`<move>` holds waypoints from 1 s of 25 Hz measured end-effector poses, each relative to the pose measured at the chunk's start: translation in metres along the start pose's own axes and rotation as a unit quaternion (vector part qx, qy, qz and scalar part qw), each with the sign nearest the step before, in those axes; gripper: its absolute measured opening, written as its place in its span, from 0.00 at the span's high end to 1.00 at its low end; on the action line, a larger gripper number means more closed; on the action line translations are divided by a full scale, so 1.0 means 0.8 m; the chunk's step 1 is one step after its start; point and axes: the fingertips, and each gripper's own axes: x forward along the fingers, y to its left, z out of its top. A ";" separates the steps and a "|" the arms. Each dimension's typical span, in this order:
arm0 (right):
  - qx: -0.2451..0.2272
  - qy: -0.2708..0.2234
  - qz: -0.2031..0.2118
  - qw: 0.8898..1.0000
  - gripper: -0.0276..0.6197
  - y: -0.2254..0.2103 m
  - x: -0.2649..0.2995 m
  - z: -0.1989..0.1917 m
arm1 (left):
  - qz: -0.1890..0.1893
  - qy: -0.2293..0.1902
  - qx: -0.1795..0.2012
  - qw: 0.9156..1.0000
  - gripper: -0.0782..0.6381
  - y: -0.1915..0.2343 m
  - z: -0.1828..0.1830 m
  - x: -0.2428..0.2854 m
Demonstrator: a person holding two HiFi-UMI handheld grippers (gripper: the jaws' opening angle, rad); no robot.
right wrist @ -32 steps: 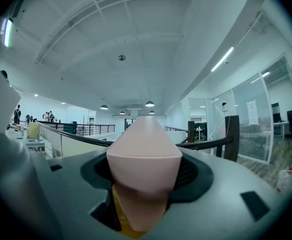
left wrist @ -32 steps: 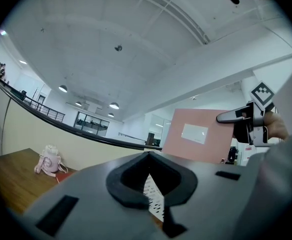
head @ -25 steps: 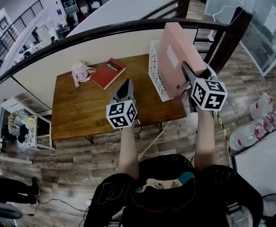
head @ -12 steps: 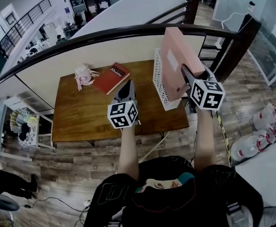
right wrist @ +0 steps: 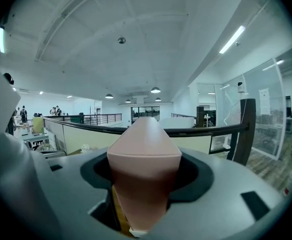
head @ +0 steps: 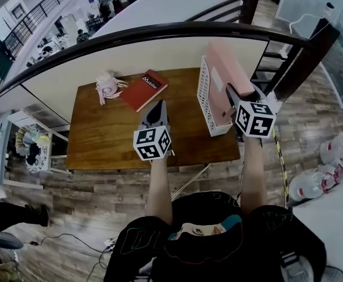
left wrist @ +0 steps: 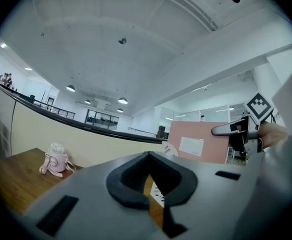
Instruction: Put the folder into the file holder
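The pink folder (head: 223, 74) stands on edge, its lower part down inside the white perforated file holder (head: 205, 93) at the right end of the wooden table (head: 113, 137). My right gripper (head: 232, 96) is shut on the folder's near edge; in the right gripper view the folder (right wrist: 144, 149) fills the space between the jaws. My left gripper (head: 155, 107) hovers over the table's middle front, shut, with nothing held. From the left gripper view, the folder (left wrist: 198, 141) and the right gripper (left wrist: 232, 130) show to the right.
A red book (head: 144, 89) and a small pink bottle with a strap (head: 107, 86) lie at the table's back left. A black curved railing (head: 160, 33) runs behind the table. Wood floor surrounds it; white bags (head: 330, 163) sit at the right.
The right gripper has carried the folder downward, so it sits lower in the file holder and less tilted. The left gripper has barely moved.
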 end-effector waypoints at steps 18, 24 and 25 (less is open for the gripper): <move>-0.010 0.083 0.007 0.996 0.50 0.018 0.038 -0.102 | 0.011 0.073 -0.027 0.997 0.90 0.018 -0.080 -0.007; -0.034 0.070 -0.002 0.997 0.50 0.019 0.020 -0.081 | -0.001 0.063 -0.023 0.998 0.90 0.011 -0.068 -0.008; -0.035 0.062 -0.002 0.997 0.50 0.019 0.016 -0.073 | -0.002 0.062 -0.023 0.998 0.90 0.010 -0.067 -0.009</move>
